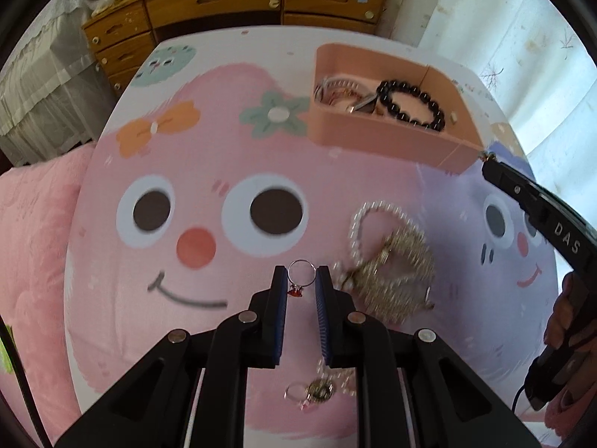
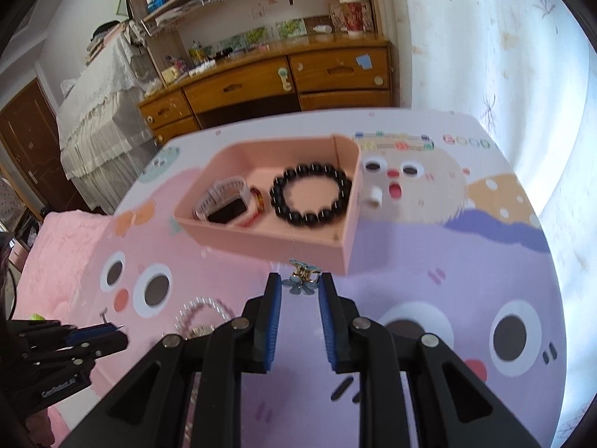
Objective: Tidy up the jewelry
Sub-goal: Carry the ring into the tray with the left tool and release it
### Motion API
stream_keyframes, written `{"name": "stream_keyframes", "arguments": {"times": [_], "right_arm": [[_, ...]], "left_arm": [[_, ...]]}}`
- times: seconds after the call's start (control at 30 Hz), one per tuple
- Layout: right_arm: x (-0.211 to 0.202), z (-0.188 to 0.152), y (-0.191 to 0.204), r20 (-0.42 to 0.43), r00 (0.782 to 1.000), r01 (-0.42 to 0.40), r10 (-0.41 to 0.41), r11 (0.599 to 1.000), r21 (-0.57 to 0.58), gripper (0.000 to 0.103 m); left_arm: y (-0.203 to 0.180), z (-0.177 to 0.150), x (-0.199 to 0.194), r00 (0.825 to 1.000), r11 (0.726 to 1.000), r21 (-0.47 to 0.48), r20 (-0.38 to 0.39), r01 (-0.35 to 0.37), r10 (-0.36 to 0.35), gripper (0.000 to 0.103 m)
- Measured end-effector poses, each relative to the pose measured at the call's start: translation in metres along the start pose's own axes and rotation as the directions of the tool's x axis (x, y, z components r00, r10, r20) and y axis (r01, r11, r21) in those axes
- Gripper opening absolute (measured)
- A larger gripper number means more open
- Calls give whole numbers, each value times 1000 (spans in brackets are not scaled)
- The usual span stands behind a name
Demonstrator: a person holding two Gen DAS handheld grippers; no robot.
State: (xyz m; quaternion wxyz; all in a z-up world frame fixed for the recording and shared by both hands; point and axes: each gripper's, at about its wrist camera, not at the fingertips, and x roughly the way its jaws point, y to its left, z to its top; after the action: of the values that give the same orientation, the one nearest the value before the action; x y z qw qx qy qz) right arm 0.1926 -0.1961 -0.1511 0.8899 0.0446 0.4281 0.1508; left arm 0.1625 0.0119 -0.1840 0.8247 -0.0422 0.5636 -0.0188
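With my left gripper (image 1: 301, 278) pinching a thin silver ring with a red charm (image 1: 300, 275) and my right gripper (image 2: 297, 285) clamping a blue flower hair clip (image 2: 301, 280) near the open pink plastic box (image 2: 335, 240), either tip-held piece could slip.

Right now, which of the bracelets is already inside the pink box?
The black bead bracelet, lying flat in the pink box. The pearl bracelet is still out on the mat, tangled with the gold chain pile.
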Motion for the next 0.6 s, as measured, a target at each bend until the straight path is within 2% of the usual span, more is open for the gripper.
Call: {"name": "stream_keyframes", "arguments": {"times": [0.23, 0.47, 0.6], "right_arm": [[-2, 20, 3, 55, 998, -28, 26, 999, 19, 20], [2, 31, 4, 90, 995, -42, 39, 999, 33, 20], [2, 38, 3, 120, 992, -44, 38, 998, 45, 20]], "left_arm": [[-19, 42, -7, 995, 996, 90, 90, 28, -36, 13], [-41, 82, -10, 976, 985, 159, 196, 66, -97, 13], [-52, 105, -7, 964, 982, 169, 234, 86, -125, 13]]}}
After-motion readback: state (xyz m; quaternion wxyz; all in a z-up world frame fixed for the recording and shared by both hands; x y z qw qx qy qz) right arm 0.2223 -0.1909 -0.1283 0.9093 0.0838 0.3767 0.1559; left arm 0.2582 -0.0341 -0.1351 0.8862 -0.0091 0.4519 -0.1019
